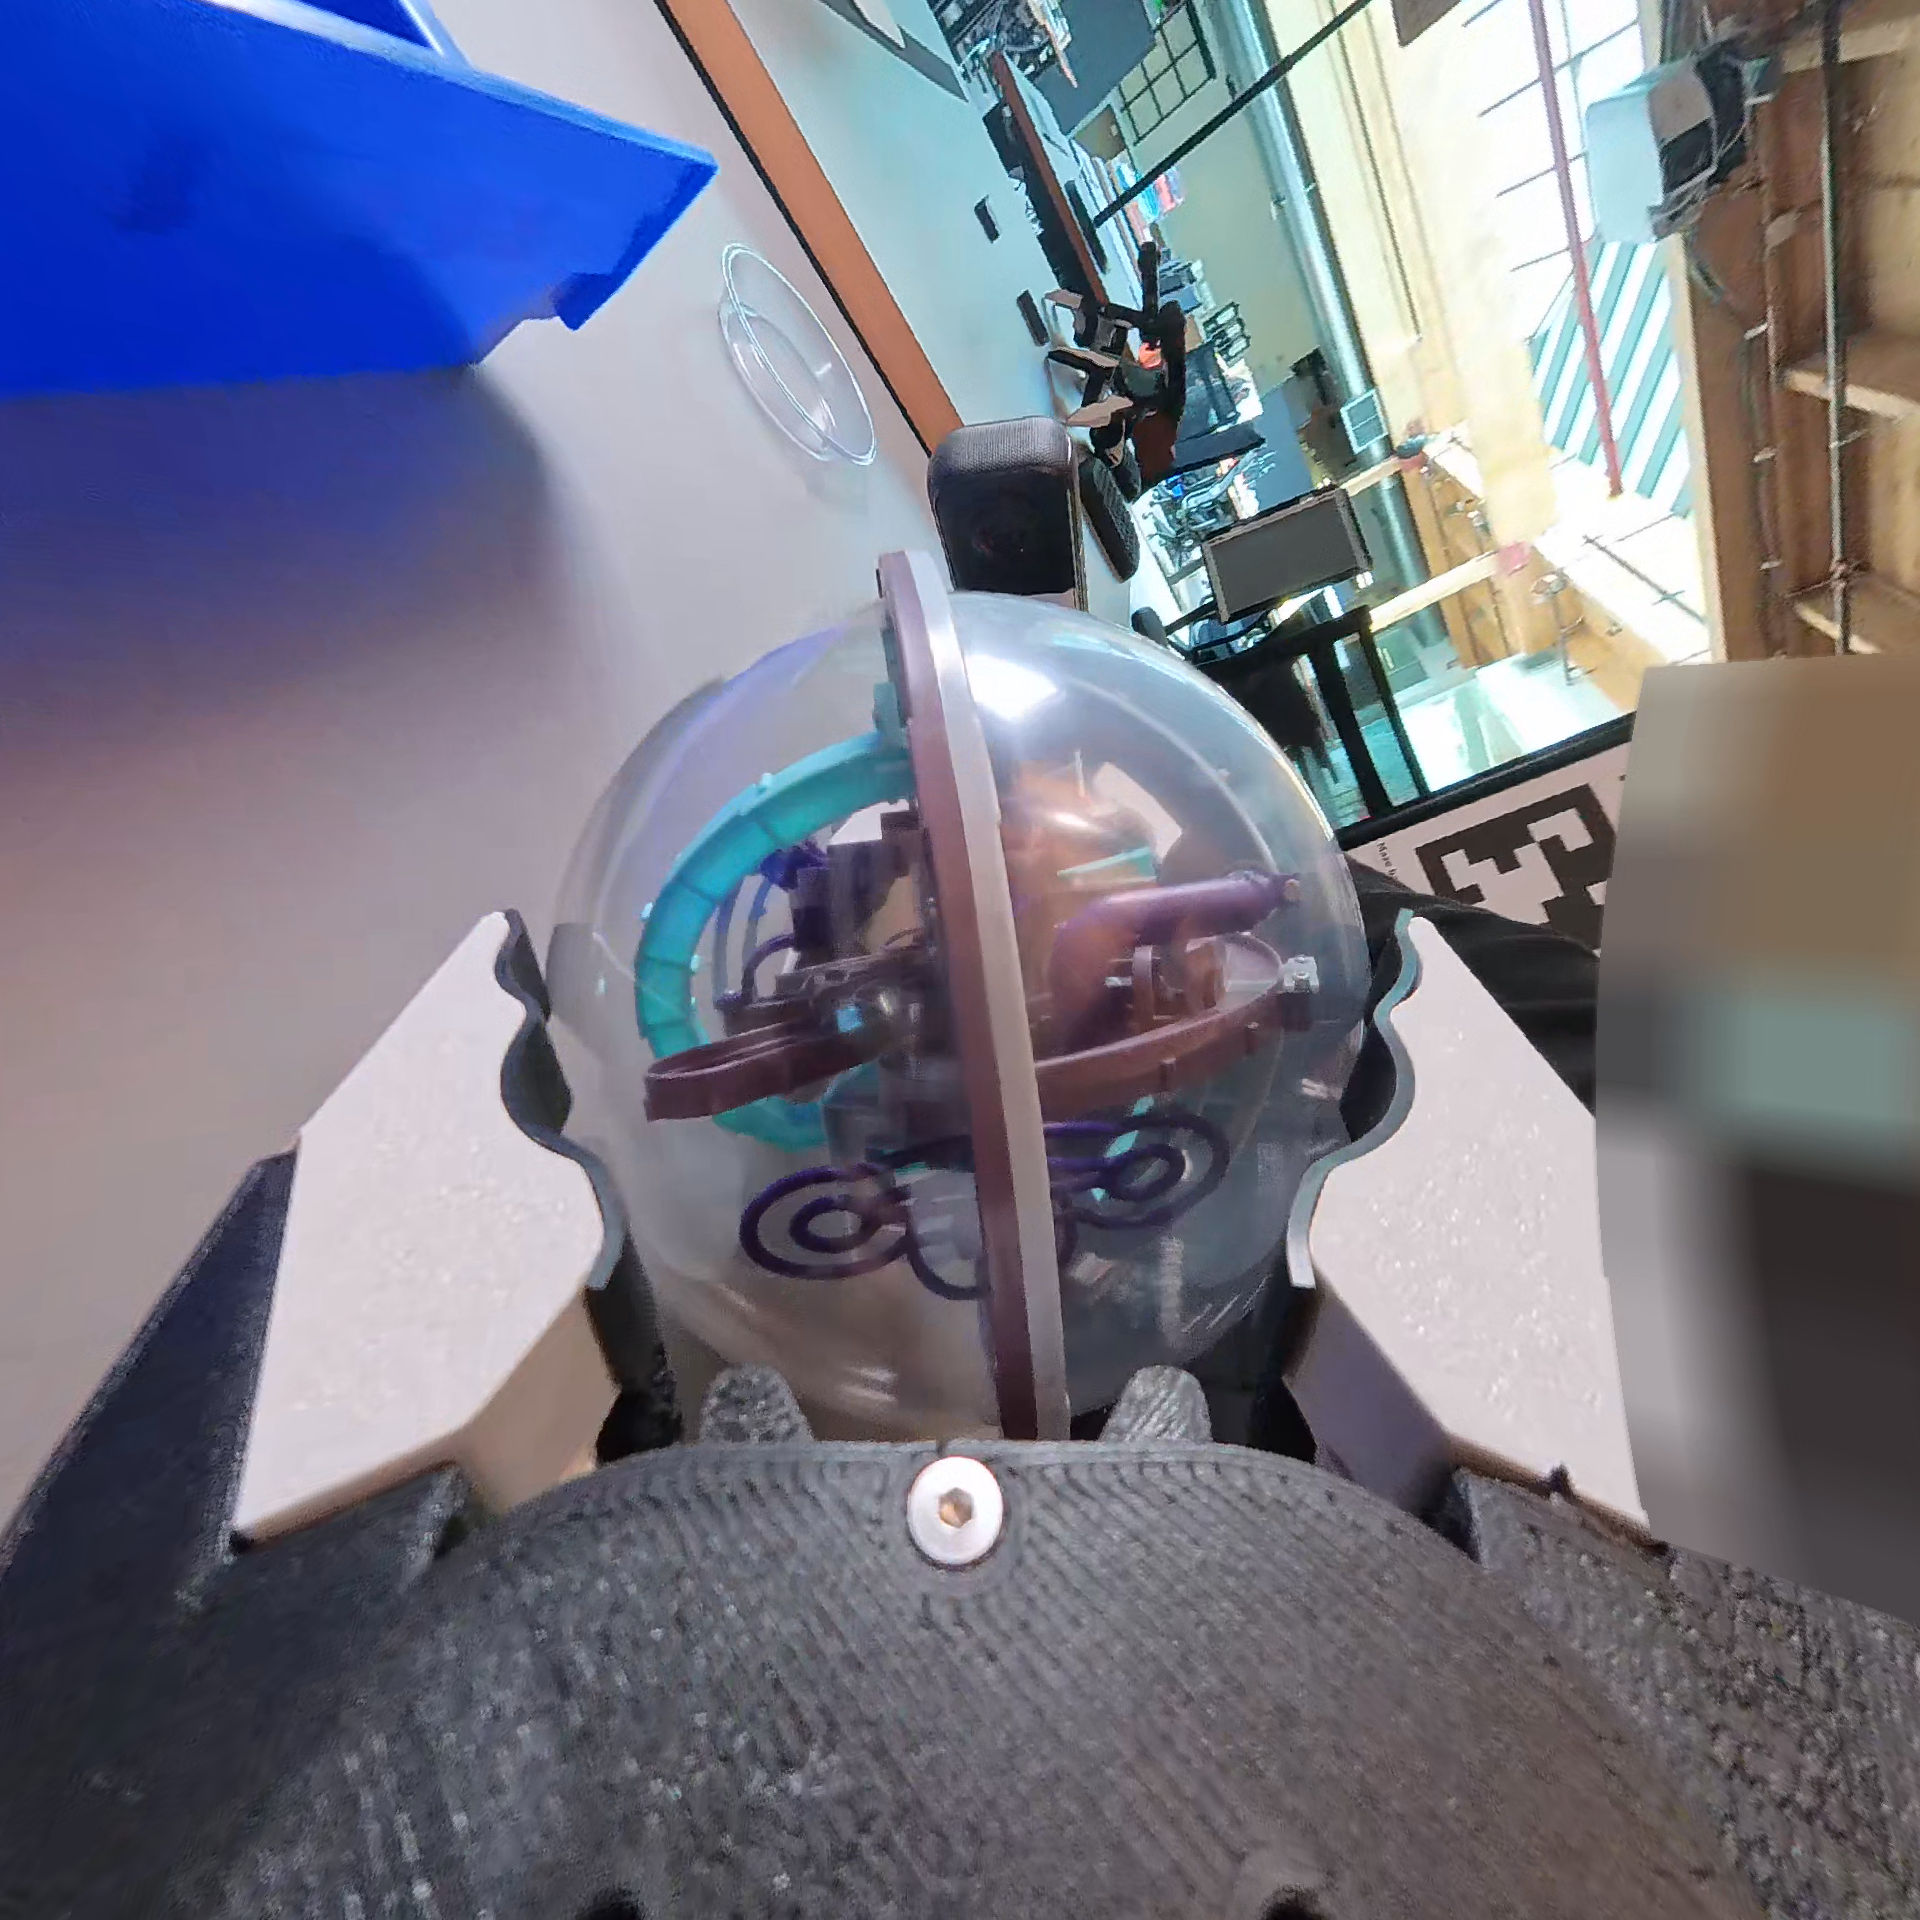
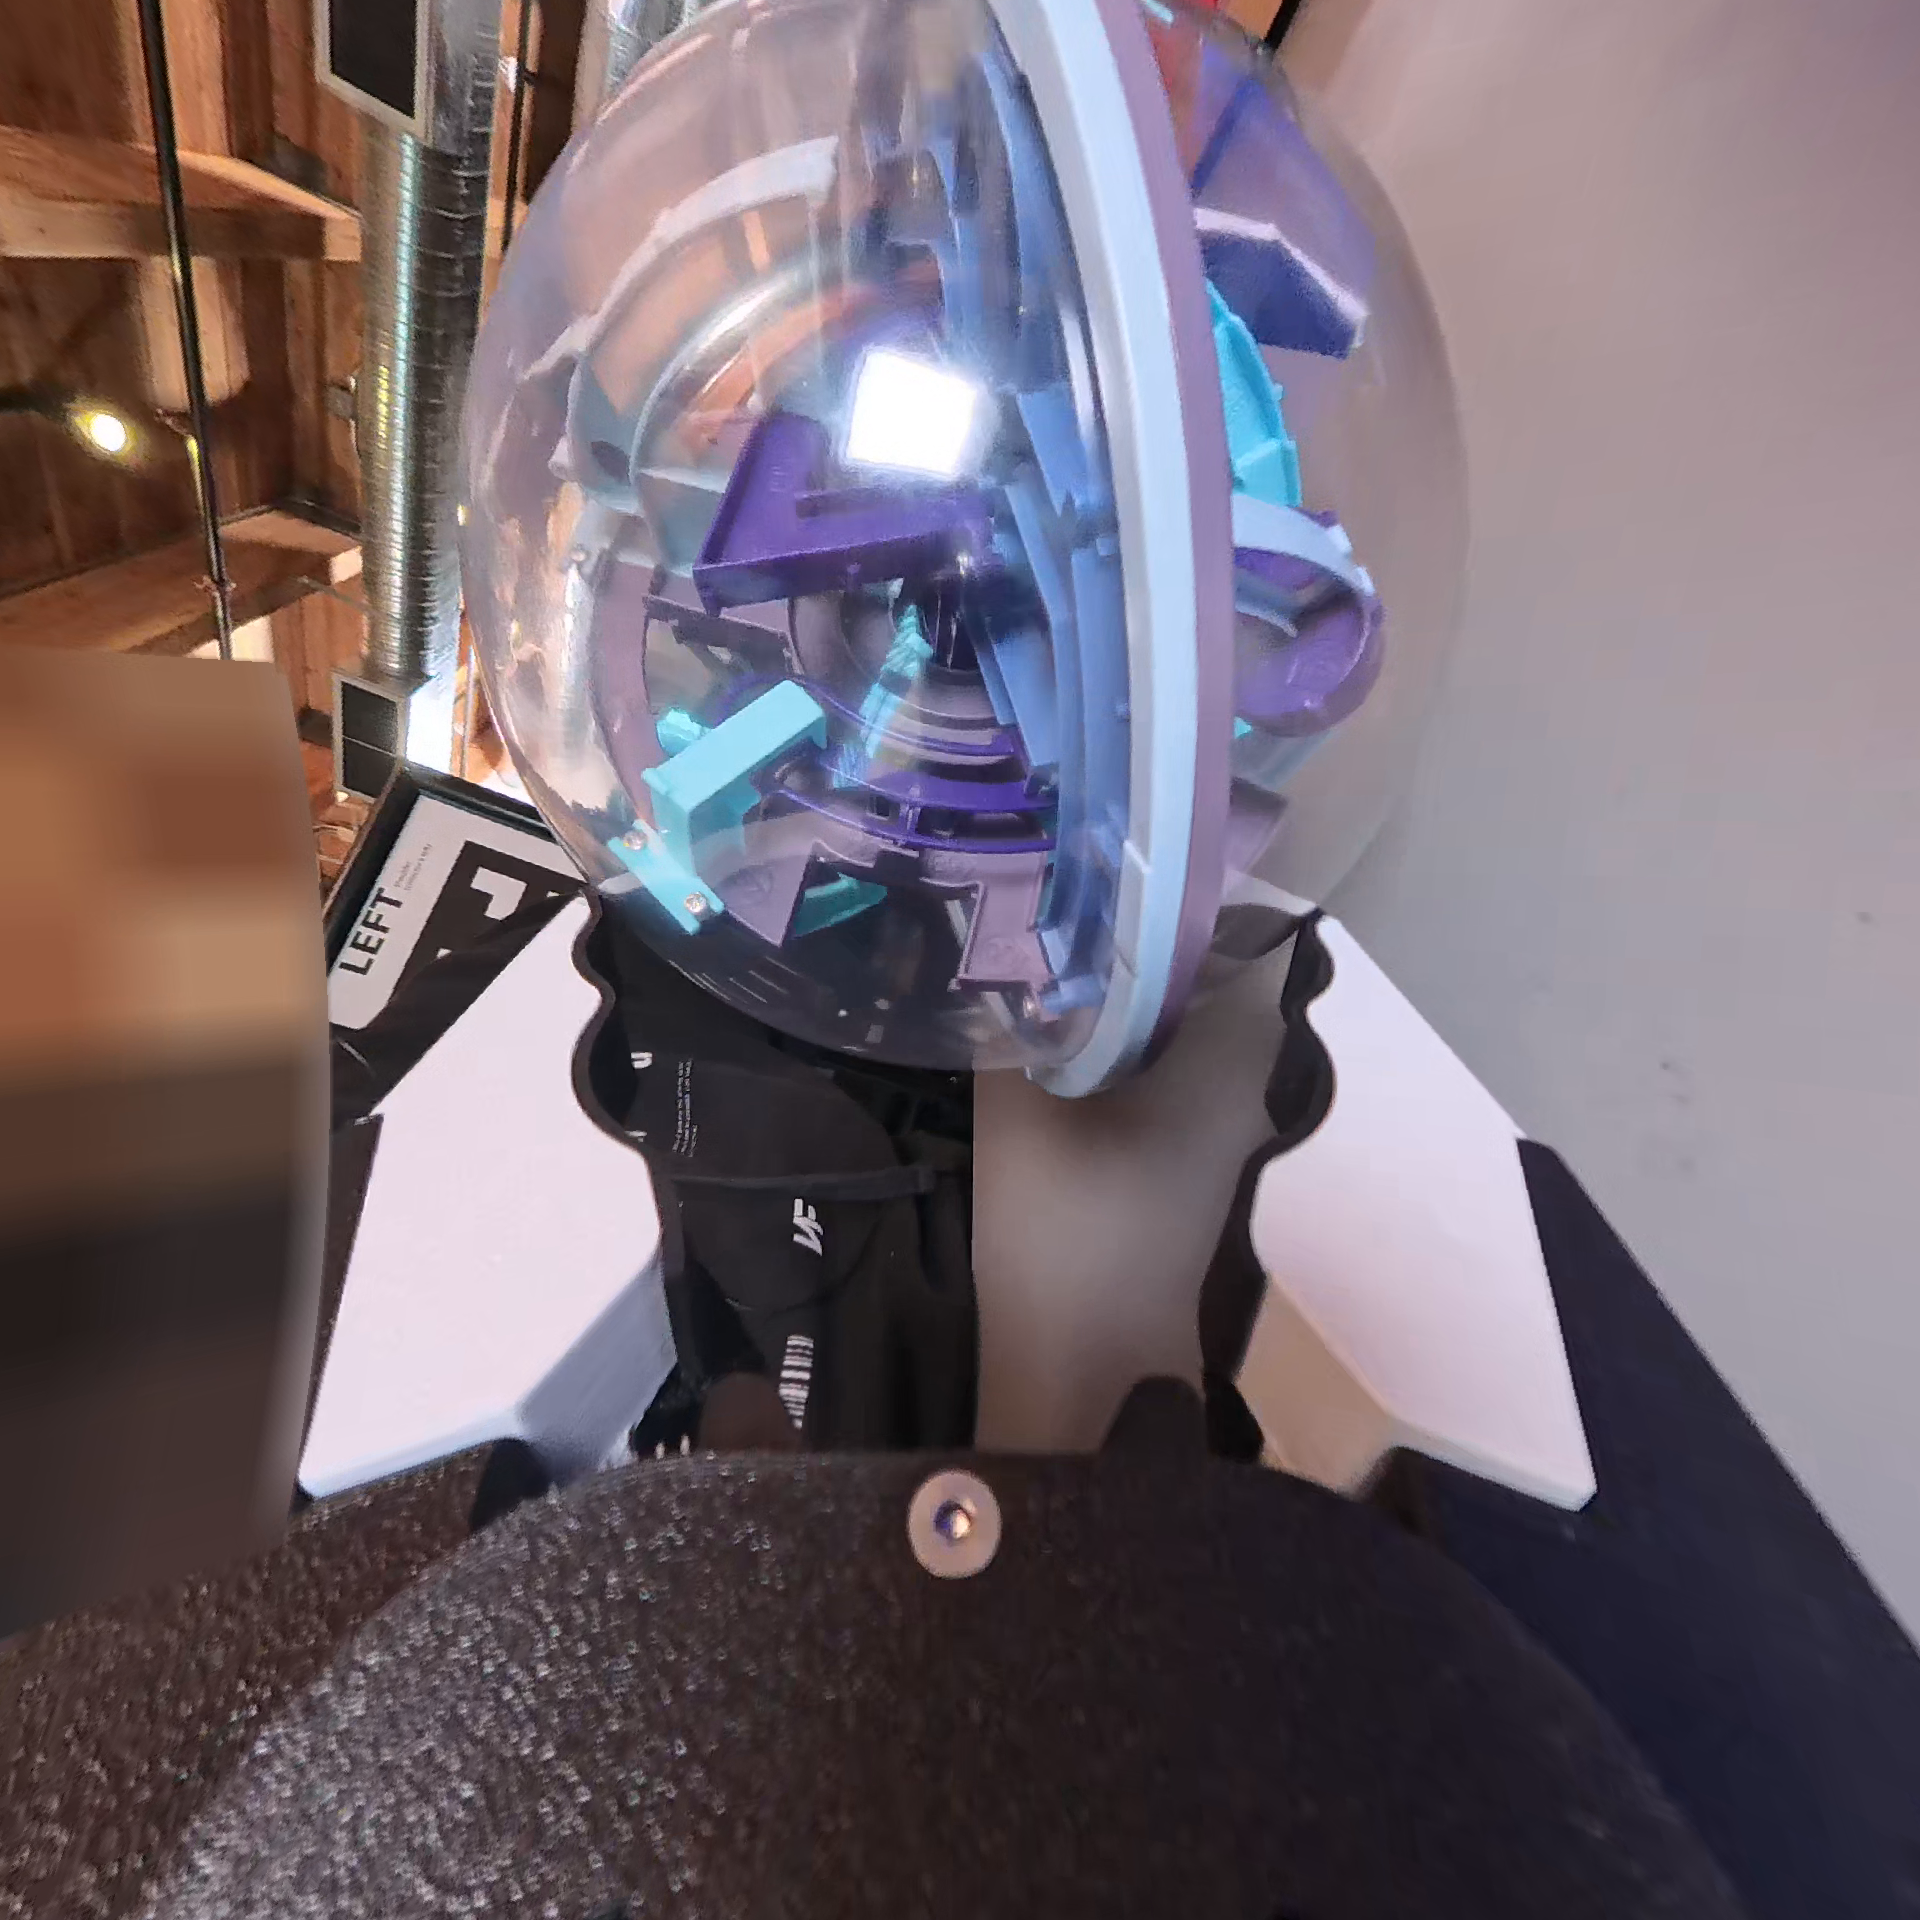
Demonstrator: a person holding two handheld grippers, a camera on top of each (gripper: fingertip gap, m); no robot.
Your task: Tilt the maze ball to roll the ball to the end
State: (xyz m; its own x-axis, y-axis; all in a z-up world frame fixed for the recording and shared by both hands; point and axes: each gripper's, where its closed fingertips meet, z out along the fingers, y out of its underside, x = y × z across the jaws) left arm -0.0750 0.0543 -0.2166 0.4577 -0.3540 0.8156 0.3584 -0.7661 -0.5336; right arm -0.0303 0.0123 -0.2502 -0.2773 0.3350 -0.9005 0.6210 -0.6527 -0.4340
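While both wrist views are rolled steeply sideways, the scene reads as follows.

Maze ball: a clear sphere (image 1: 956,997) with a purple-grey seam ring running top to bottom, holding teal, purple and brown tracks; it is lifted clear of the table, with the left gripper's fingers on either side of it.
Small ball inside: cannot tell where it sits; the tracks and glare hide it.
Left gripper: (image 1: 956,1049) spread wide, its wavy-edged white fingers (image 1: 436,1226) pressed on opposite sides of the sphere, which fills the gap between them.
Right gripper: (image 2: 951,1029) parted about as wide; the sphere (image 2: 831,540) sits just beyond the fingertips, its lower curve dipping between them. Whether the fingers (image 2: 488,1195) touch it, I cannot tell; the gap between them farther back holds nothing.
Right gripper seen from the left view: a dark camera housing (image 1: 1006,509) pokes out just behind the sphere.
Table: pale grey surface (image 1: 312,779) behind the sphere, bordered by an orange-brown edge.
Blue bin: (image 1: 291,187) on the table, well apart from the sphere.
Clear dish: (image 1: 795,353) near the table edge, beside the bin.
Marker card: black-and-white patterned (image 1: 1507,862), just beside the left gripper.
Background: wooden beams and a ribbed metal duct (image 2: 400,416).
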